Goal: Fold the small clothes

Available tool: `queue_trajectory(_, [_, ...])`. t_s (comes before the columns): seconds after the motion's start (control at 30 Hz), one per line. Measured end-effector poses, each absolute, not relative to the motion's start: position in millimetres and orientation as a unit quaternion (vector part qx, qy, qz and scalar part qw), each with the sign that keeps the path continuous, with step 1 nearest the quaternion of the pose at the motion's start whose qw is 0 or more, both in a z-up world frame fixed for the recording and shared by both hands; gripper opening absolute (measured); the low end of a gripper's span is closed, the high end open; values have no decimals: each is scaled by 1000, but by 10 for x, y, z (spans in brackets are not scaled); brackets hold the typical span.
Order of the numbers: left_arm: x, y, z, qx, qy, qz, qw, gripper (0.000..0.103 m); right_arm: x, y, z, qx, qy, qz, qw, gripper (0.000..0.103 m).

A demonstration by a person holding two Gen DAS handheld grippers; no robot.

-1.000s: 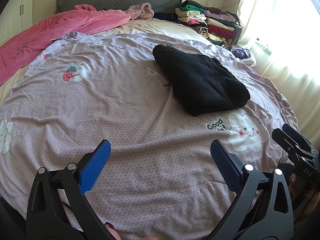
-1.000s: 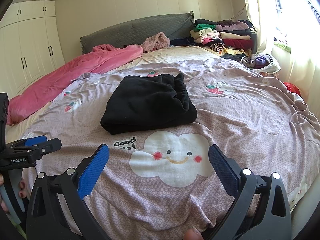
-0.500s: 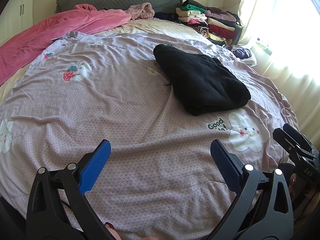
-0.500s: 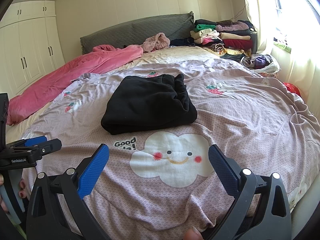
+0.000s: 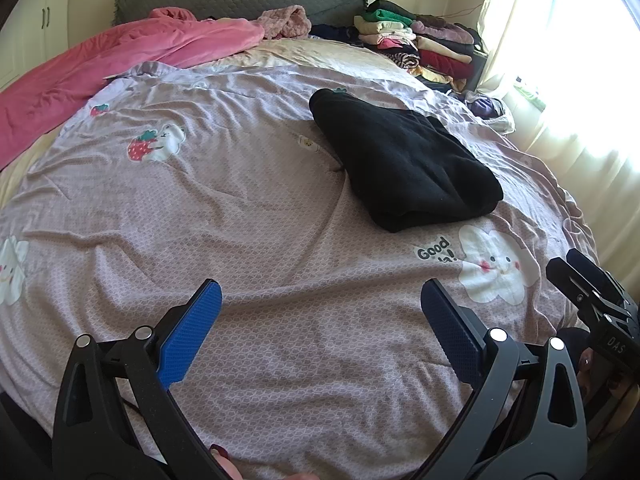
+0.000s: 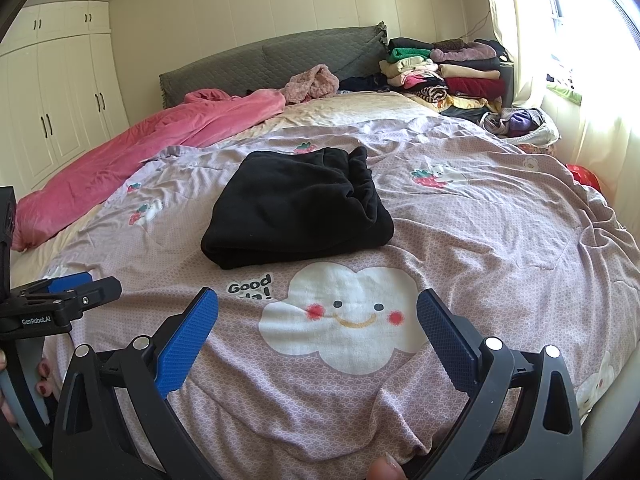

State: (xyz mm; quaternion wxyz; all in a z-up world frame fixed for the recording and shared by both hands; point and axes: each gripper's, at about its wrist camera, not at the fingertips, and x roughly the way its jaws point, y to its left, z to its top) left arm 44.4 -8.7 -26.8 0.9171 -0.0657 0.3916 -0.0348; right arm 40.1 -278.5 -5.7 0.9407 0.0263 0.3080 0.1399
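Left gripper (image 5: 320, 308): jaws spread wide apart, blue pads facing each other, nothing between them. It hovers over the near part of the lilac quilt (image 5: 240, 220), clear of any garment. Right gripper (image 6: 318, 312): jaws likewise wide apart and empty, positioned above the near edge of the quilt, with the white cloud print (image 6: 348, 320) showing between its fingers. In the left wrist view the right gripper appears at the near right edge; in the right wrist view the left gripper appears at the near left edge. The two tools are well apart.

Just beyond the cloud print and its "Good" lettering lies the black garment (image 6: 296, 208), folded into a compact bundle, flat on the quilt near mid-bed. A gathered, wrinkled edge runs along its right side in the right wrist view. Neither gripper touches it.

Further back, a pink blanket (image 6: 140, 148) is bunched along the left side of the bed. At the far end stands a grey padded headboard (image 6: 300, 52), with a crumpled pink item (image 6: 312, 82) before it. At the far right corner, a stack of folded clothes (image 6: 440, 68) sits beside a bright curtained window (image 5: 560, 60). White wardrobes (image 6: 52, 100) occupy the far left wall.
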Motion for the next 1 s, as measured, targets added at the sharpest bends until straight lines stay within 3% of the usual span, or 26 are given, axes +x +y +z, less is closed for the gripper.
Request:
queue_trajectory(0.73, [488, -76, -330, -53, 414, -25, 908, 93, 405, -2939, 8, 50, 299, 116, 946, 99])
queue_trajectory(0.9, [574, 284, -161, -45, 396, 38, 916, 93, 317, -3467, 265, 58, 262, 44, 962, 99])
queue_trajectory(1.0, [698, 932, 69, -91, 376, 86, 918, 93, 212, -4099, 347, 84, 255, -24, 963, 99])
